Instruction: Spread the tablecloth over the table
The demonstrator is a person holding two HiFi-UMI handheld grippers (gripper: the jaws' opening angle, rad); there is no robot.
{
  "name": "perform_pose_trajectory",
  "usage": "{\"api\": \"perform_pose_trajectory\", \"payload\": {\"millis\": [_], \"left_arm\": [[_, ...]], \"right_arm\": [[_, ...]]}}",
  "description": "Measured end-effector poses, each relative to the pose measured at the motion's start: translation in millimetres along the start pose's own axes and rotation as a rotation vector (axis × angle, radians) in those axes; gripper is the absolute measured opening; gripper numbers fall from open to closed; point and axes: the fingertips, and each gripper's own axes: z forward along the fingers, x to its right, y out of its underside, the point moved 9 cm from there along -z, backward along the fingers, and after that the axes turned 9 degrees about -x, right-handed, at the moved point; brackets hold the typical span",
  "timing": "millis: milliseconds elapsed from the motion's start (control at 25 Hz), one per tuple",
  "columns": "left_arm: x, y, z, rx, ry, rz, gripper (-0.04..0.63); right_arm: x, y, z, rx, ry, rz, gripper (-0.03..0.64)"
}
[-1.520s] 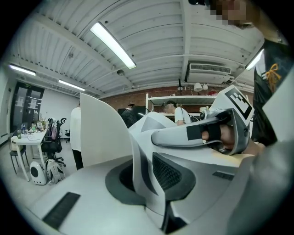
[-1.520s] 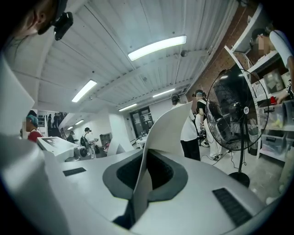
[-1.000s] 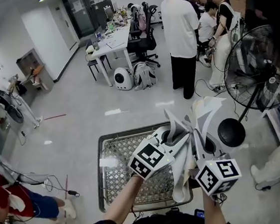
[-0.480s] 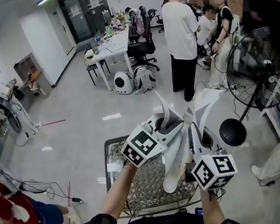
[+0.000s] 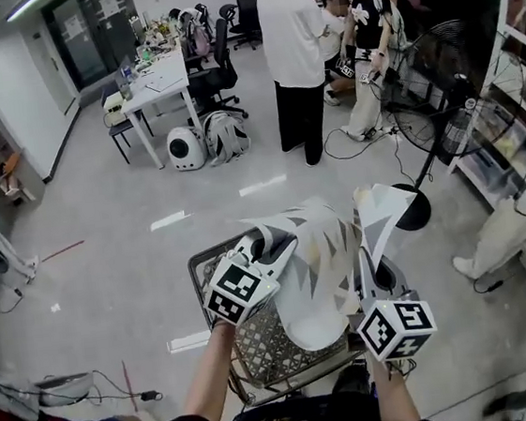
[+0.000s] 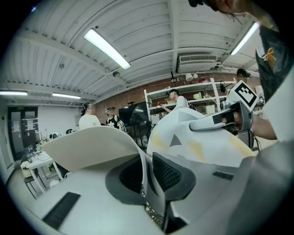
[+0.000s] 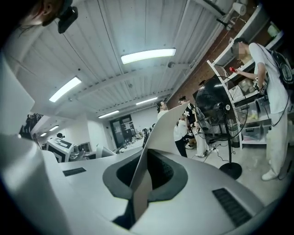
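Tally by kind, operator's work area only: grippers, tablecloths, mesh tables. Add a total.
Grippers: 2, the left gripper and the right gripper, each shut on the cloth
Tablecloth: 1, white with grey triangles, held up between them
Mesh table: 1, below the cloth
Total: 4

light: bright ceiling tubes [image 6: 106,48] | edges: fisheye-warped | foreground: soft
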Motion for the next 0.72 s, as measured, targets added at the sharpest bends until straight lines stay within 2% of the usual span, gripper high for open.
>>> {"api": "perform_pose_trajectory", "payload": {"millis": [120,320,520,720], "left_arm": [[-6.8,20.3,-20.3,0.005,0.003,0.006,0.055],[-21.2,37.6,-46.3,0.002,-0.058,0.028,0.055],[-56.7,73.8,-85.5,0.004,-0.135,-0.050,0.055],[-70.1,97.0,-110.6,-0.023,-0.193,-0.081,0.054]], "right_arm": [[-29.5,20.2,1.7,-0.020,0.015,-0.008,0.017],[-57.7,30.6,5.8,-0.027,-0.032,0.010,0.017],[-93.0,32.6,18.8,-0.010,-0.087,0.028,0.017],[-112.4,36.7,27.6,-0.015,-0.136,0.030,0.017]]}}
